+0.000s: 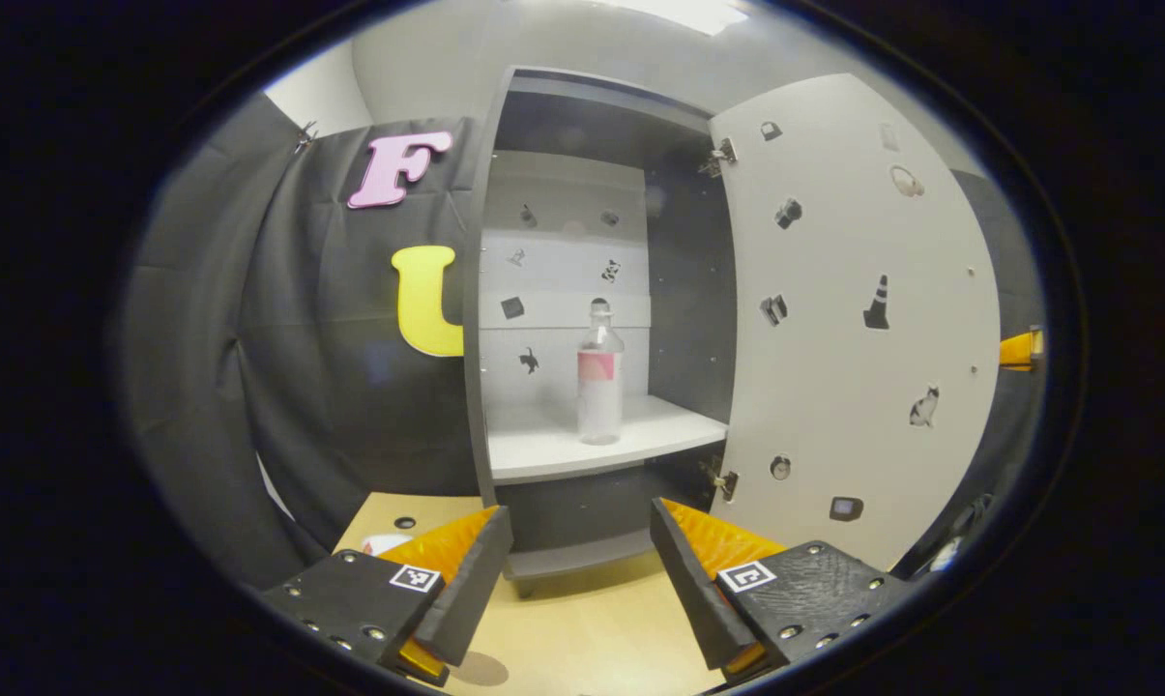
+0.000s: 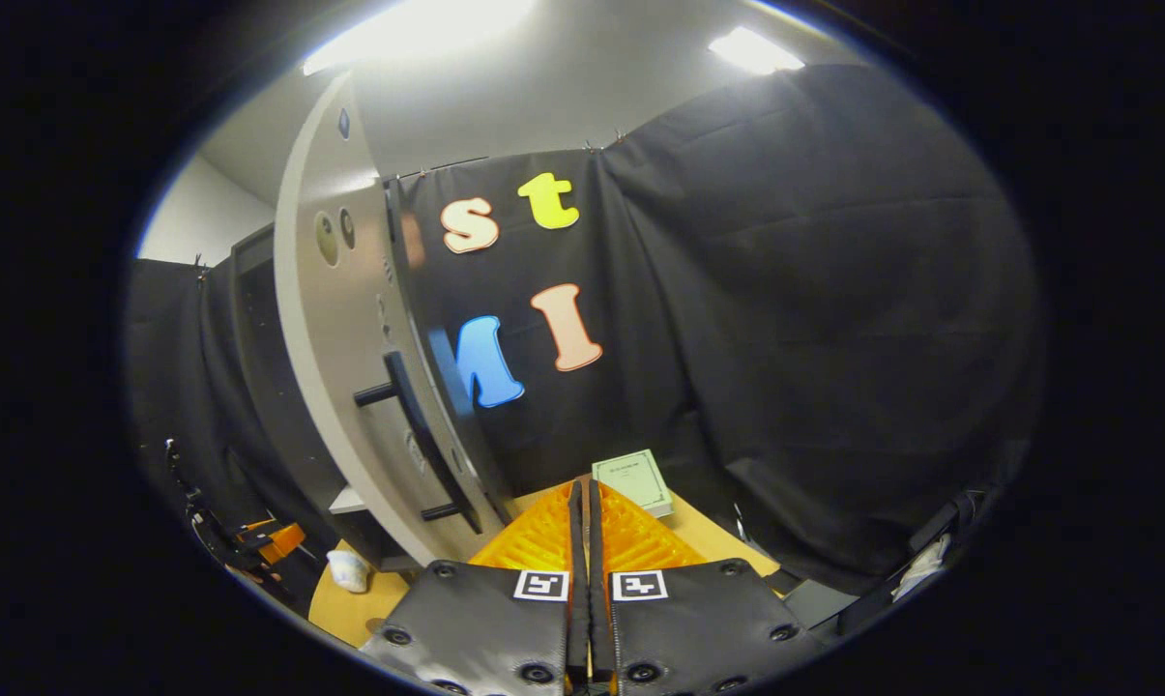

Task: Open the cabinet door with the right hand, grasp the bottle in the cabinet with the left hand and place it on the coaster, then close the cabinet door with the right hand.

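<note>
Bottle [image 1: 599,372] is what I'm lining up: my left tongs [image 1: 577,565] are spread wide over the worktop [image 1: 582,628], empty, and it stands upright dead ahead between them, well apart, on the cabinet shelf [image 1: 553,445] past the open door [image 1: 853,319]; my right tongs [image 2: 582,541] are pressed together, empty, beside the door handle [image 2: 418,435]

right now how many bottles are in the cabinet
1. The bottle stands upright on the white shelf of the open cabinet, right of centre, straight ahead of the open left gripper. Lower compartments are partly hidden, so more could be there.
</note>
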Tool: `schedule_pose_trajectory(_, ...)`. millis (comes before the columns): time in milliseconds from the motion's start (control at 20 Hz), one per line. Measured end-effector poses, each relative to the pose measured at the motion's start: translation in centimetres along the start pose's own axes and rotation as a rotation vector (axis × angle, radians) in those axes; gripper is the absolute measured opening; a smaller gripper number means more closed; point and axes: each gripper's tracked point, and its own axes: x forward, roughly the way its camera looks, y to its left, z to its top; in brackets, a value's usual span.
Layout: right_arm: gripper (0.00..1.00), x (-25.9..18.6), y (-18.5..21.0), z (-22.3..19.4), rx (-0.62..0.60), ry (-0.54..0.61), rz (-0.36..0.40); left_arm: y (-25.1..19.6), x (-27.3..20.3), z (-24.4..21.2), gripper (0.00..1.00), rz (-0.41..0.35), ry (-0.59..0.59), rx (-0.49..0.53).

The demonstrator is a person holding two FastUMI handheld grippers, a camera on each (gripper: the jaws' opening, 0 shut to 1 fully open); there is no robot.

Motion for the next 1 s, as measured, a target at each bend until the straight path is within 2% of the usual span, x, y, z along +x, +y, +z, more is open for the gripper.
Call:
schedule_pose_trajectory(200,0.00,3.0,-1.8,1.8,-0.042,-0.017,-0.040,-0.1,2.8,3.2,0.87,0.006,-0.048,-0.022)
schedule_pose_trajectory(350,0.02,7.0,-2.2,2.9,-0.043,-0.017,-0.042,-0.4,5.8,6.2,0.88,0.008,-0.085,-0.042)
schedule_pose_trajectory(400,0.00,8.5,-2.6,3.0,-0.056,-0.017,-0.053,-0.5,6.7,7.0,0.88,0.009,-0.088,-0.047)
schedule_pose_trajectory(600,0.05,13.8,-3.3,3.6,-0.109,-0.008,-0.055,-0.6,11.4,8.9,0.87,0.020,-0.088,-0.057)
schedule_pose_trajectory(650,0.08,14.9,-3.2,3.7,-0.109,-0.006,-0.048,-0.7,12.4,9.2,0.88,0.025,-0.087,-0.060)
schedule_pose_trajectory(700,0.17,15.8,-3.3,3.6,-0.107,-0.003,-0.041,-0.7,13.5,9.4,0.88,0.026,-0.089,-0.063)
schedule_pose_trajectory(800,0.24,17.5,-3.3,3.5,-0.109,-0.005,-0.020,-0.8,15.3,9.5,0.88,0.028,-0.089,-0.057)
schedule_pose_trajectory(850,0.24,18.4,-3.4,3.4,-0.112,-0.006,-0.016,-1.0,16.1,9.4,0.87,0.025,-0.087,-0.050)
schedule_pose_trajectory(900,0.38,19.1,-3.7,3.1,-0.112,0.002,-0.018,-1.3,17.1,9.2,0.88,0.021,-0.082,-0.042)
schedule_pose_trajectory(950,0.37,19.7,-3.8,2.8,-0.104,0.011,-0.012,-1.6,18.0,9.0,0.88,0.012,-0.078,-0.034)
schedule_pose_trajectory(1000,0.55,20.3,-3.5,2.4,-0.091,0.024,0.003,-1.8,19.0,8.7,0.87,0.005,-0.073,-0.027)
